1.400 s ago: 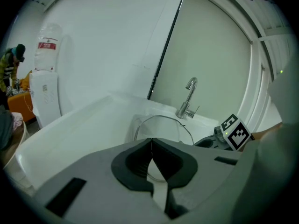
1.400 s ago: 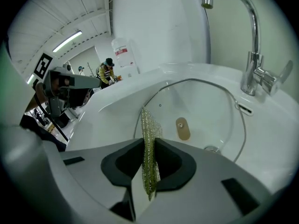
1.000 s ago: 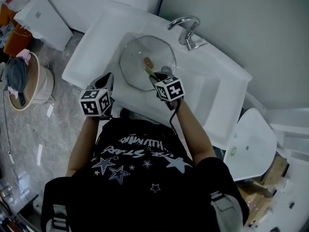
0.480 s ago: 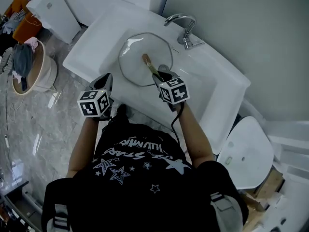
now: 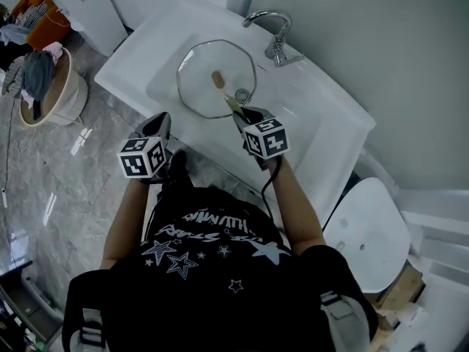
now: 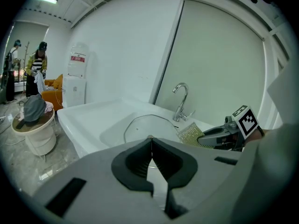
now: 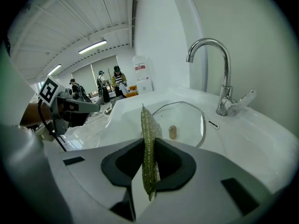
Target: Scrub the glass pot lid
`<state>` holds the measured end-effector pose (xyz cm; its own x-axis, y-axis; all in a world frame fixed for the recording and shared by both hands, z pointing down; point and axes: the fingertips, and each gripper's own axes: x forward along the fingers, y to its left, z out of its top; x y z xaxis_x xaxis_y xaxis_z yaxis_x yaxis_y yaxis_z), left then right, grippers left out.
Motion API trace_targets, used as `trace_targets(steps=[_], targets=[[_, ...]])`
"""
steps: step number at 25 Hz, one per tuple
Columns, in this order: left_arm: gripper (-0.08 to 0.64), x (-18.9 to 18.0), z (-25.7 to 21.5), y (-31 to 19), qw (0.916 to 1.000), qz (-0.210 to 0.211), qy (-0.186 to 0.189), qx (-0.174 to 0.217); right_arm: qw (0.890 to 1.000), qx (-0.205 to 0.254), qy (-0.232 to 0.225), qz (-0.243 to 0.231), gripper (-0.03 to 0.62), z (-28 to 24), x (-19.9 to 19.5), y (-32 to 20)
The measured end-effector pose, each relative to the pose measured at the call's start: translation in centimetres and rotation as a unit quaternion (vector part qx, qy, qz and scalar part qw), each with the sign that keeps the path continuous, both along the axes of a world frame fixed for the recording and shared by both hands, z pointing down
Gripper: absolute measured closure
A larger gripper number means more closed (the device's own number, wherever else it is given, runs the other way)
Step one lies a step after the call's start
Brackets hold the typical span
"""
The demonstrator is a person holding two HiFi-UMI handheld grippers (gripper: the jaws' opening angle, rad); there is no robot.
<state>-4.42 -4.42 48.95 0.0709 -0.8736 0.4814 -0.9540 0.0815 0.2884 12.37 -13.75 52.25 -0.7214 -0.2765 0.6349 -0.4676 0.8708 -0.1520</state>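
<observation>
The glass pot lid lay knob up in the basin of the sink, unmoved. The scouring pad, clamped in the right gripper, had drawn back from the knob to the lid's front rim. That looked like the end of a stroke with scrubbing unfinished; the left gripper, closed and empty, waited by the sink's front edge.

Glass lid in sink; right gripper holds pad at rim.

Pale grey-green wall behind a long white counter with a chrome tap. Glossy grey marble floor below. At left, a round tub heaped with clothes, near a white cabinet. At right, a loose white basin. Strip lights on a ribbed ceiling.
</observation>
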Motion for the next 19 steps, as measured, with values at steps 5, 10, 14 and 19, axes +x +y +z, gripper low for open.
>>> trace_targets(steps=[5, 10, 14, 19], targets=[[0.551, 1.9, 0.5, 2.2, 0.9999, -0.009, 0.002, 0.004, 1.0, 0.005, -0.001, -0.012, 0.525, 0.1, 1.9, 2.1], [0.551, 3.2, 0.9, 4.6, 0.9999, -0.015, 0.002, -0.001, 1.0, 0.002, -0.002, -0.011, 0.525, 0.5, 3.5, 3.5], [0.551, 3.4, 1.0, 5.8, 0.9997, -0.023, -0.001, -0.007, 1.0, 0.001, -0.006, -0.013, 0.525, 0.5, 4.0, 4.1], [0.551, 4.1, 1.0, 6.3, 0.9997, -0.021, -0.004, -0.006, 1.0, 0.012, -0.014, -0.004, 0.525, 0.0, 5.0, 3.3]])
